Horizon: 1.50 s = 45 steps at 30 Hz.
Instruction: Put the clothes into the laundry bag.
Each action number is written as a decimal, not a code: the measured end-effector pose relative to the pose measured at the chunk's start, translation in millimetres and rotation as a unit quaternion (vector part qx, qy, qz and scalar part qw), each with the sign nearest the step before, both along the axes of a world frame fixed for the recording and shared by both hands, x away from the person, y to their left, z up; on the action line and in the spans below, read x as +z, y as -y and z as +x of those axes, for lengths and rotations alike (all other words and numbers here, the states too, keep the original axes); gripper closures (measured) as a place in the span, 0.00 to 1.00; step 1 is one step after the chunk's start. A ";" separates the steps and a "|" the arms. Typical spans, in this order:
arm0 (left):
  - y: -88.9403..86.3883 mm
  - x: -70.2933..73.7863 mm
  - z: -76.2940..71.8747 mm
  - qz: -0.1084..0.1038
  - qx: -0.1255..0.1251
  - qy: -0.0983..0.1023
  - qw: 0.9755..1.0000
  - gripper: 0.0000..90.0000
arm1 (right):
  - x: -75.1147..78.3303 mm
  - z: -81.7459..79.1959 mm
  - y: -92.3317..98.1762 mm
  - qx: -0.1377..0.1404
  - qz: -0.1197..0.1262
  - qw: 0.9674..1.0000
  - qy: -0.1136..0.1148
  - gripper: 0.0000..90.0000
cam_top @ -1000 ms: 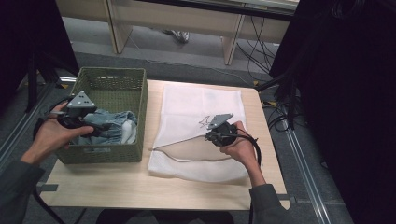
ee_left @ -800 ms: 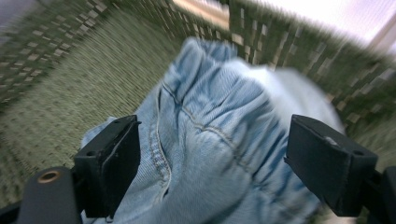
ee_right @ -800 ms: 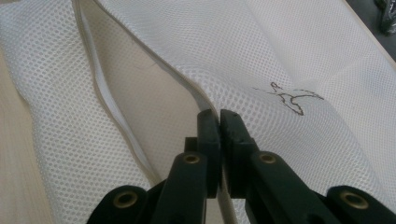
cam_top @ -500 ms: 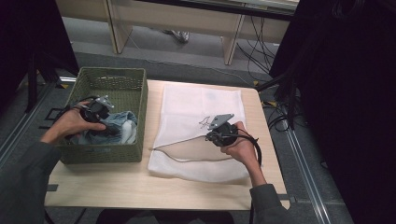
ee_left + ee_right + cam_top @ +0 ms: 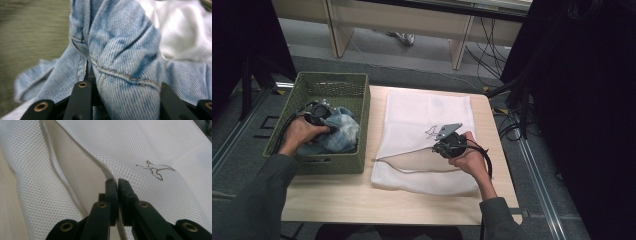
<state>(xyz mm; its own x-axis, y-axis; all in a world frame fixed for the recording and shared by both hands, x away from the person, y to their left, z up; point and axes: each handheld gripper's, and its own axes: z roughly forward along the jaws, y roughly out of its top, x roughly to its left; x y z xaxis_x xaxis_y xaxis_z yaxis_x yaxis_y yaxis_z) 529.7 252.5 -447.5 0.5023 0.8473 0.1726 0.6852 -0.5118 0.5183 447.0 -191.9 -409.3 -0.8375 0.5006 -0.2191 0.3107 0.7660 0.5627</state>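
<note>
Right gripper (image 5: 117,182), jaws pinched shut on the upper zipper edge of the white mesh laundry bag (image 5: 427,112), holds its mouth raised. Left gripper (image 5: 125,90), jaws spread around a fold of light-blue denim garment (image 5: 339,132) in the green woven basket (image 5: 332,82); whether they grip is unclear. Bite deep before lifting.

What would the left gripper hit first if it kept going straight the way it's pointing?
The jeans: a fold of denim already sits between the left gripper's jaws inside the basket. Beyond it, probably more denim and white cloth.
</note>
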 end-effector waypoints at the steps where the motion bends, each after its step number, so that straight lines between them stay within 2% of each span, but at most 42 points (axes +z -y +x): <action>1: -0.4 0.2 1.6 0.001 0.021 0.015 1.000 0.73 | 0.0 1.5 0.6 0.006 -0.001 1.000 0.005 0.97; 2: -0.4 0.2 1.6 0.001 0.021 0.015 1.000 0.71 | 0.0 1.7 1.0 0.003 0.001 1.000 0.004 0.97; 3: 2.2 -1.8 3.5 -0.016 0.026 0.006 1.000 0.67 | -0.1 0.6 1.1 -0.007 0.000 1.000 0.000 0.97; 4: 2.5 -1.6 3.5 -0.026 0.023 -0.015 0.999 0.61 | -0.2 1.0 1.6 -0.003 -0.002 1.000 -0.005 0.97; 5: 2.5 -1.6 3.5 -0.026 0.023 -0.015 0.999 0.54 | -0.9 1.3 2.3 -0.002 0.001 1.000 0.001 0.97; 6: 1.9 -0.3 2.3 -0.043 0.014 -0.029 0.999 0.47 | -1.0 2.4 3.1 0.004 -0.001 1.000 0.003 0.97; 9: -2.9 7.1 -1.9 -0.071 -0.017 -0.037 0.997 0.29 | -2.0 1.9 3.9 -0.004 0.001 1.000 -0.002 0.96; 10: -5.2 10.1 -4.1 -0.077 -0.039 -0.051 0.995 0.25 | -2.6 1.7 3.8 -0.005 0.003 1.000 -0.003 0.96; 11: -7.0 11.2 -6.7 -0.081 -0.057 -0.054 0.994 0.20 | -3.1 1.8 4.0 -0.004 0.002 1.000 -0.005 0.96; 12: -9.1 12.3 -9.5 -0.076 -0.078 -0.054 0.993 0.19 | -3.2 2.6 4.4 0.003 -0.002 1.000 0.003 0.96; 13: -9.1 12.3 -9.5 -0.076 -0.078 -0.054 0.993 0.19 | -3.2 2.6 4.4 0.003 -0.002 1.000 0.003 0.96; 14: -10.8 13.7 -12.9 -0.068 -0.094 -0.061 0.991 0.19 | -3.6 2.4 4.5 -0.003 0.000 1.000 -0.002 0.96; 15: -12.8 15.7 -16.3 -0.059 -0.118 -0.077 0.988 0.16 | -3.8 2.7 5.2 -0.003 -0.001 1.000 0.000 0.96; 17: -10.6 14.2 -19.4 -0.061 -0.123 -0.072 0.988 0.16 | -3.7 2.5 5.1 -0.004 -0.001 1.000 -0.002 0.96; 18: -9.2 13.0 -20.8 -0.040 -0.138 -0.081 0.986 0.15 | -3.6 2.7 4.8 -0.006 0.000 1.000 -0.001 0.96; 19: -2.7 5.6 -21.4 0.023 -0.171 -0.092 0.981 0.14 | -4.1 2.8 4.2 -0.009 0.002 1.000 -0.005 0.96; 20: -2.7 5.6 -21.4 0.023 -0.171 -0.092 0.981 0.13 | -4.3 3.0 3.7 -0.009 0.000 1.000 -0.004 0.96; 21: 3.2 -3.5 -17.9 0.036 -0.167 -0.093 0.981 0.08 | -4.6 3.2 3.4 -0.006 -0.001 1.000 -0.005 0.96; 22: 5.2 -7.8 -14.6 0.033 -0.160 -0.093 0.982 0.04 | -4.8 3.1 3.1 -0.002 -0.003 1.000 -0.002 0.96; 23: 7.5 -12.0 -12.2 0.029 -0.156 -0.097 0.983 0.00 | -4.9 3.3 3.1 -0.001 -0.003 1.000 -0.002 0.96; 24: 9.2 -16.2 -9.6 0.037 -0.164 -0.098 0.981 0.00 | -4.7 3.2 3.3 -0.002 -0.003 1.000 -0.003 0.96; 27: 12.3 -21.0 -8.2 0.039 -0.166 -0.116 0.978 0.00 | -4.3 2.3 4.0 -0.009 0.001 1.000 -0.005 0.96; 29: 12.4 -24.9 -6.9 0.042 -0.159 -0.116 0.979 0.00 | -3.9 2.9 4.5 -0.008 0.002 1.000 -0.006 0.96; 30: 13.9 -28.1 -6.9 0.054 -0.162 -0.115 0.979 0.00 | -3.7 2.7 4.6 -0.006 -0.001 1.000 -0.002 0.96; 31: 14.0 -26.1 -6.4 0.073 -0.173 -0.111 0.976 0.06 | -3.5 2.4 4.6 -0.006 -0.001 1.000 -0.001 0.96; 32: 12.3 -23.0 -7.1 0.081 -0.173 -0.100 0.977 0.24 | -3.3 1.8 4.4 -0.008 0.001 1.000 -0.004 0.96; 33: 9.3 -18.9 -6.7 0.084 -0.155 -0.084 0.981 0.41 | -2.7 1.5 4.6 -0.007 0.000 1.000 -0.003 0.96; 34: 5.4 -16.0 -5.9 0.080 -0.124 -0.063 0.987 0.61 | -2.3 1.4 4.6 -0.009 0.001 1.000 -0.003 0.96; 35: 1.8 -14.3 -2.4 0.089 -0.114 -0.038 0.989 0.67 | -2.1 2.4 4.9 -0.003 -0.001 1.000 0.001 0.96; 36: 0.6 -14.4 -0.6 0.089 -0.092 -0.029 0.991 0.68 | -2.2 3.1 5.2 0.006 -0.003 1.000 0.007 0.96; 37: 1.0 -16.2 1.8 0.078 -0.073 -0.020 0.994 0.67 | -2.3 3.1 5.2 0.008 -0.003 1.000 0.009 0.96; 38: 1.8 -14.6 4.3 0.086 -0.071 -0.022 0.994 0.65 | -2.5 1.2 4.6 -0.004 -0.002 1.000 0.000 0.96; 39: 6.4 -16.8 3.1 0.061 -0.045 -0.013 0.997 0.62 | -2.9 3.1 4.9 -0.002 0.000 1.000 0.004 0.96; 41: 7.4 -14.1 2.4 0.054 -0.037 -0.016 0.998 0.53 | -3.1 3.4 5.1 -0.002 0.000 1.000 -0.001 0.96; 42: 5.5 -8.8 1.4 0.022 -0.039 -0.014 0.999 0.47 | -2.8 4.2 5.8 0.000 -0.006 1.000 -0.006 0.96; 43: 4.7 -6.2 -1.0 -0.007 -0.032 -0.026 0.999 0.39 | -3.7 3.2 5.6 -0.003 -0.002 1.000 -0.009 0.96; 44: 4.7 -6.2 -1.0 -0.007 -0.032 -0.026 0.999 0.32 | -4.3 3.5 6.1 -0.007 0.002 1.000 -0.002 0.95; 45: 0.4 1.1 -3.1 -0.022 -0.052 -0.028 0.998 0.26 | -4.7 3.6 6.5 -0.010 0.003 1.000 -0.006 0.95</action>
